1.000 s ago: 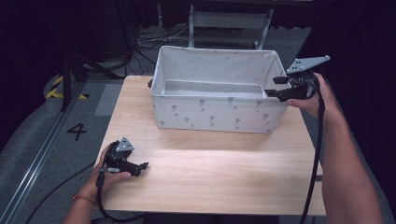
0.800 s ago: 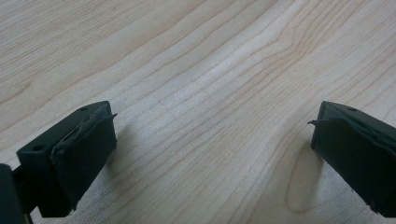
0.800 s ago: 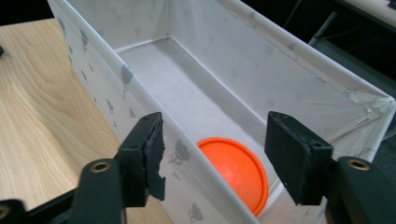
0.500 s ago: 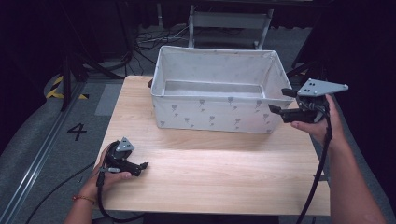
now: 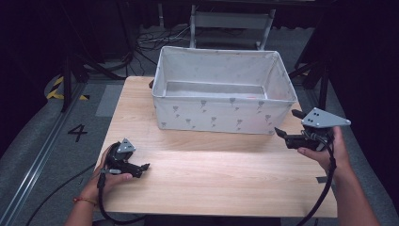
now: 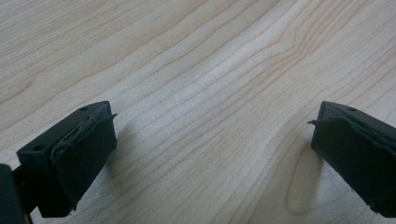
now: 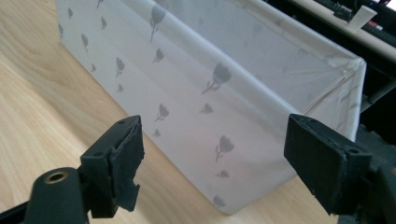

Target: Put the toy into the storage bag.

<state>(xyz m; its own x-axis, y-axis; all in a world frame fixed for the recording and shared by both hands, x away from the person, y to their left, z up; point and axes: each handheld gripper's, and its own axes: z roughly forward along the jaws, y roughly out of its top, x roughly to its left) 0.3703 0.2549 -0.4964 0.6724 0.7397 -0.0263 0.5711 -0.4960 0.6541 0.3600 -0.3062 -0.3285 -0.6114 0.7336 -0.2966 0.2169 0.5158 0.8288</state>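
The right gripper [image 5: 286,126] hangs off the bin's [image 5: 221,115] near right corner, jaws apart with nothing between them; they have just been opening wider. In the right gripper view its two black pads [image 7: 122,158] frame the bin's flowered front wall [image 7: 196,102], with the corner seam towards the right pad — so the bin lies straight ahead of this gripper, just beyond its tips and not touched.

The bin is a white fabric box standing at the far middle of the bench [image 5: 211,179], its long axis running left to right across the bench, parallel to the near edge. The front wall is thus broadside to the person, and the right gripper faces the right end of that wall.

The left gripper [image 5: 141,167] rests low on the bench near the front left corner, jaws spread wide and empty — its own view shows bare wood [image 6: 210,107] between the pads. It sits well apart from the bin.

Judged from this, the right hand [image 5: 324,150] is much the nearer, and any grasp of the rim or corner would fall to it.
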